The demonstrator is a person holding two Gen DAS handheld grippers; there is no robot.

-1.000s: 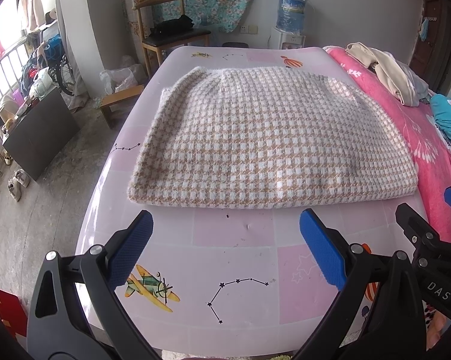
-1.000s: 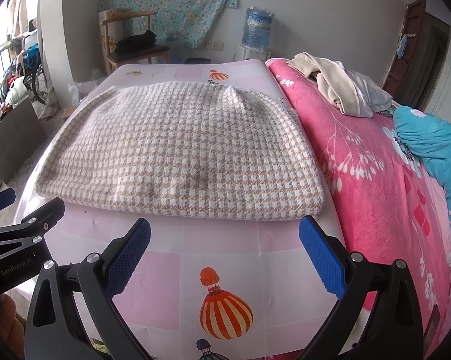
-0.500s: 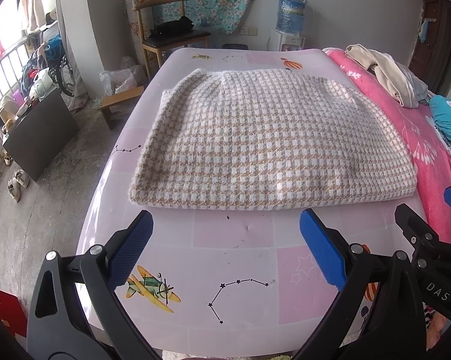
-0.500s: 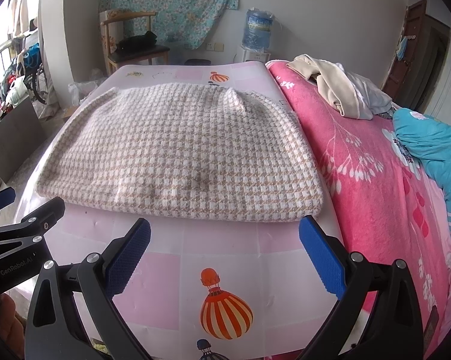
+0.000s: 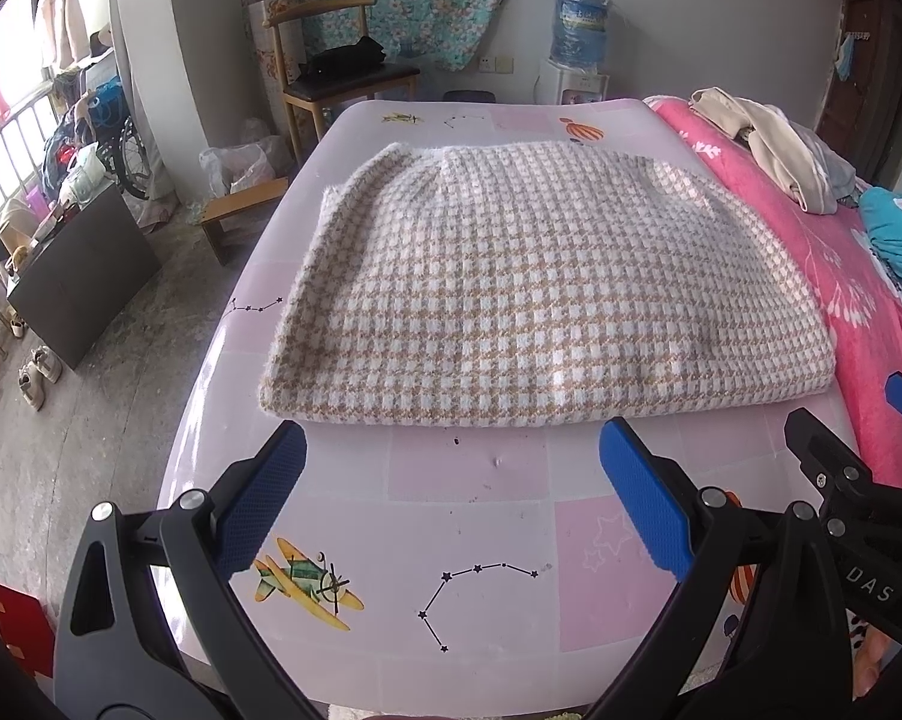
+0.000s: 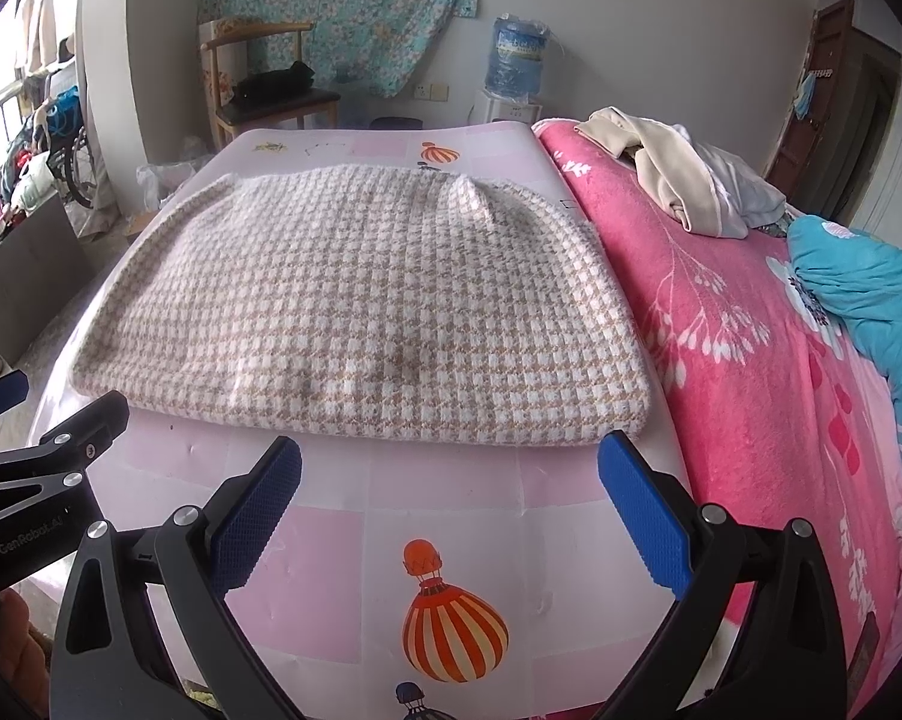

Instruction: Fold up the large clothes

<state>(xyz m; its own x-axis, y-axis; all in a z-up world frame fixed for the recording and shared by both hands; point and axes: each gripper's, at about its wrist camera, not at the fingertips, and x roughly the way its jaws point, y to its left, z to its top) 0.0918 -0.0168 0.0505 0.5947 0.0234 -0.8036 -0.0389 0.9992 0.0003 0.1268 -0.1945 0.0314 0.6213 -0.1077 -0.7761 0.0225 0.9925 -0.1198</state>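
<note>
A: Count with me: one folded beige-and-white houndstooth knit garment (image 5: pixel 547 294) lies flat on the pale pink cartoon-print mat (image 5: pixel 469 474) and fills the middle of the left wrist view.

B: Two claws as well. The left black gripper with blue pads (image 5: pixel 451 498) hangs at six o'clock, released and holding nothing. Its jaws stand wide apart just short of the garment's near edge.

A: The right black gripper with blue pads (image 6: pixel 450 501) is the same: released, holding nothing, near the hem but apart from it (its neighbour's finger pokes in at nine o'clock).

B: Prints on the mat: one yellow-green aeroplane (image 5: pixel 307 585) at seven o'clock and one striped orange hot-air balloon (image 6: pixel 454 627) at six.

A: Containers? One blue water-cooler bottle (image 6: pixel 517 57) at twelve o'clock; I cannot tell how full it is.

B: One wooden chair (image 5: pixel 331 72) at eleven o'clock carries a black bundle (image 5: pixel 346 54) on its seat.

A: On the bright pink floral blanket (image 6: pixel 745 372) at three o'clock there is one cream and grey clothes heap (image 6: pixel 679 180) and one turquoise quilt (image 6: pixel 865 294).
</note>
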